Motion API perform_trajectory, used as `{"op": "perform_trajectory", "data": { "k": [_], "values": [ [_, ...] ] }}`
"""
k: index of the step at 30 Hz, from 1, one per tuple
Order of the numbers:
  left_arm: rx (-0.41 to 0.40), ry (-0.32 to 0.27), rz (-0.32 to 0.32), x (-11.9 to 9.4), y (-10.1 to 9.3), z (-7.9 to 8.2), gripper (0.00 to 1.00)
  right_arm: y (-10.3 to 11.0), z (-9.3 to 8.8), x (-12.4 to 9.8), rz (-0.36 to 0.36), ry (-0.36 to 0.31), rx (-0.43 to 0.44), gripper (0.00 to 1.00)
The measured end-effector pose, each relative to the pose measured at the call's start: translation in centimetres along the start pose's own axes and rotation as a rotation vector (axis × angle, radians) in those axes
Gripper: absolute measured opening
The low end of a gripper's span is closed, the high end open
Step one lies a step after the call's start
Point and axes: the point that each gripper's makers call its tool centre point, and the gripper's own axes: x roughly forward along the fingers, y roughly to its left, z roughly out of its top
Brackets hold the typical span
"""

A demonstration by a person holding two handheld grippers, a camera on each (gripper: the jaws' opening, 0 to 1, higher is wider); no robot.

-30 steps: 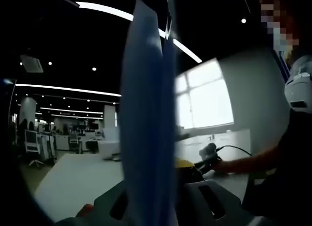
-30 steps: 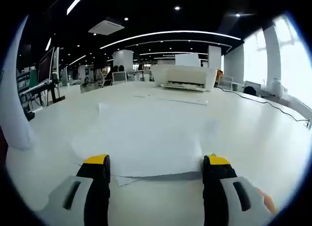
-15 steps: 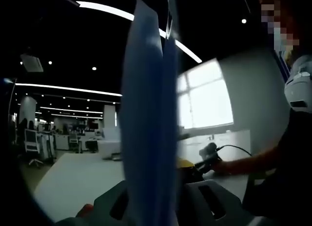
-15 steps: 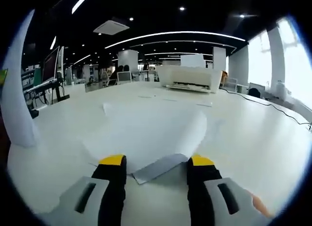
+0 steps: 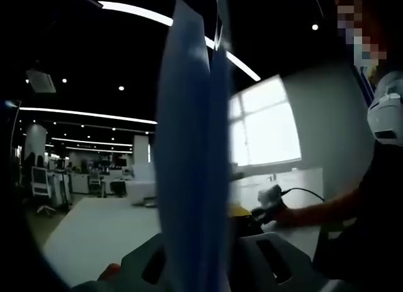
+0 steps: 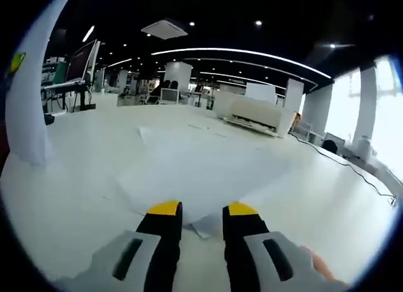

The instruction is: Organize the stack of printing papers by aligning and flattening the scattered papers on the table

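A thick stack of white printing papers (image 5: 189, 147) stands on edge between the jaws of my left gripper (image 5: 208, 267), which is shut on it. The same upright stack (image 6: 31, 97) rises at the left of the right gripper view. Loose white sheets (image 6: 189, 172) lie on the white table (image 6: 75, 204), their near corner (image 6: 203, 226) curled up. My right gripper (image 6: 203, 211) sits low over that corner, its yellow-tipped jaws a narrow gap apart on either side of it. In the left gripper view the right gripper (image 5: 250, 214) shows beside the stack, held by a hand (image 5: 296, 213).
A white printer (image 6: 255, 112) stands at the far side of the table, with a dark cable (image 6: 343, 169) trailing to the right. Monitors (image 6: 82, 59) and office desks stand at the left. The person's body (image 5: 371, 197) is on the right of the left gripper view.
My right gripper's jaws have drawn much closer together around the sheet's near corner, which has curled up, and the view has moved lower and nearer. The left gripper and its stack have stayed still.
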Motion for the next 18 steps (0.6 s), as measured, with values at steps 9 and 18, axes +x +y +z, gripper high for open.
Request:
{"op": "perform_trajectory", "data": {
  "k": [9,18],
  "values": [
    [-0.002,-0.001,-0.003,0.0,0.0,0.0,0.06,0.8,0.0,-0.5,0.021,0.008,0.038,0.13],
    [-0.002,-0.003,0.003,-0.2,0.3,0.0,0.06,1.4,-0.2,-0.8,0.044,0.018,0.112,0.07]
  ]
}}
